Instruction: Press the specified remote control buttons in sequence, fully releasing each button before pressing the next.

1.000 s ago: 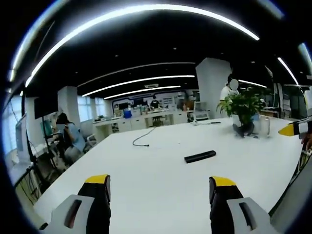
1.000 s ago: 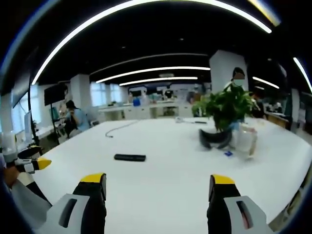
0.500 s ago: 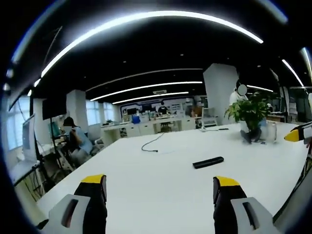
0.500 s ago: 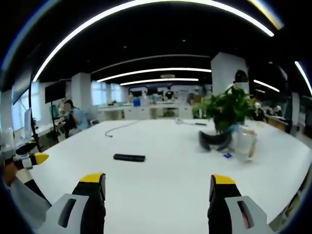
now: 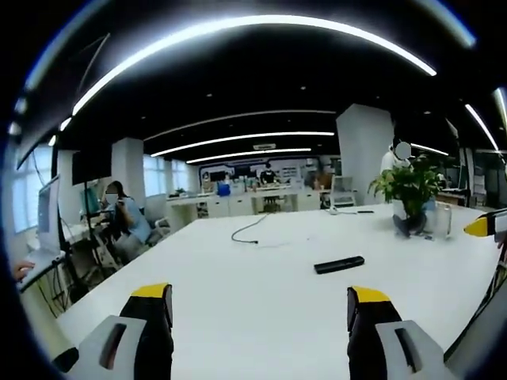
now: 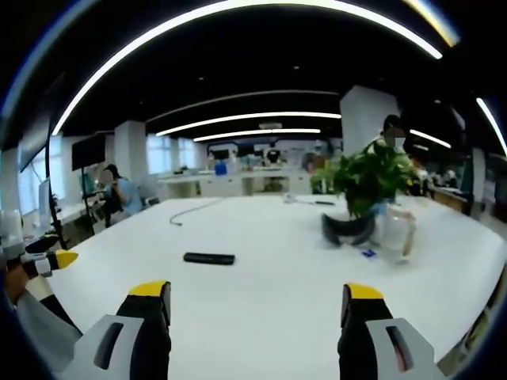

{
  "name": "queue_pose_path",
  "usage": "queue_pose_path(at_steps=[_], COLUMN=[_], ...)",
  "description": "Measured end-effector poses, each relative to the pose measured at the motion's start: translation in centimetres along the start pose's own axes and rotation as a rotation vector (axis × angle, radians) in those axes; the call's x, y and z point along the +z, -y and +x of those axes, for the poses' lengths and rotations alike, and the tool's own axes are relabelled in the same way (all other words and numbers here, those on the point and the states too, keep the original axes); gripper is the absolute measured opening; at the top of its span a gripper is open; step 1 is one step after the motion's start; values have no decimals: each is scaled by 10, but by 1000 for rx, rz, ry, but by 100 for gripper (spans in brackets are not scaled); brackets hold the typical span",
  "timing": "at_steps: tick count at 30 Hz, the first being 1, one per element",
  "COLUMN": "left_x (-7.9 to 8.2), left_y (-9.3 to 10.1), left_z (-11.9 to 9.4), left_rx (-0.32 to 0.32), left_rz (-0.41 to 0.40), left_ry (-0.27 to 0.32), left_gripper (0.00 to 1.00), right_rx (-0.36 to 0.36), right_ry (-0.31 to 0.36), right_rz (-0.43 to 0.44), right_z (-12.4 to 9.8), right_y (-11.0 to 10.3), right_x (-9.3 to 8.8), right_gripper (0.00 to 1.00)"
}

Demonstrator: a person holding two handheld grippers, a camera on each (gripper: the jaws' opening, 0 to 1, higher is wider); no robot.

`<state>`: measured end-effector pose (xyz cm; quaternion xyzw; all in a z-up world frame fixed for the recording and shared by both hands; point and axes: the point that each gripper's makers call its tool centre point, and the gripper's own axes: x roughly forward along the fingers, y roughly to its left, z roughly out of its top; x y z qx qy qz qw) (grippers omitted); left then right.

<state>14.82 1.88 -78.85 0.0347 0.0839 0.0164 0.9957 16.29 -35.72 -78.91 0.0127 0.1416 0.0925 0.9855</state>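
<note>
A black remote control lies flat on the white table, ahead and to the right of my left gripper. That gripper is held above the table, open, with nothing between its yellow-tipped jaws. In the right gripper view the same remote control lies ahead and to the left of my right gripper, which is open and holds nothing too. The other gripper's yellow tip pokes in at the right edge of the left gripper view and at the left edge of the right gripper view.
A potted plant and a clear jar stand on the table's far right. A dark cable lies toward the far edge. People sit at desks to the left, and one stands behind the plant.
The left gripper view has tilted up and swung slightly, so the remote and plant sit a little further right. The right gripper view has barely shifted. Both grippers stay open.
</note>
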Motion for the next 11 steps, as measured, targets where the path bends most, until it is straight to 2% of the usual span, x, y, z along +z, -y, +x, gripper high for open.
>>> queue_pose_path(at_steps=[4,8,11], left_x=[-5,-2,-6], left_y=[2,5,6], left_z=[1,1,2], left_rx=[-9,-26,-33], left_rz=[-1,0,-2], left_ry=[-27,-14,-31], left_gripper=[95,93,93], right_rx=[2,2,-1], right_ry=[2,4,12], right_rz=[-1,1,9], right_z=[0,0,-1], right_y=[-1,0,1], right_x=[0,1,2], right_gripper=[88,88,87])
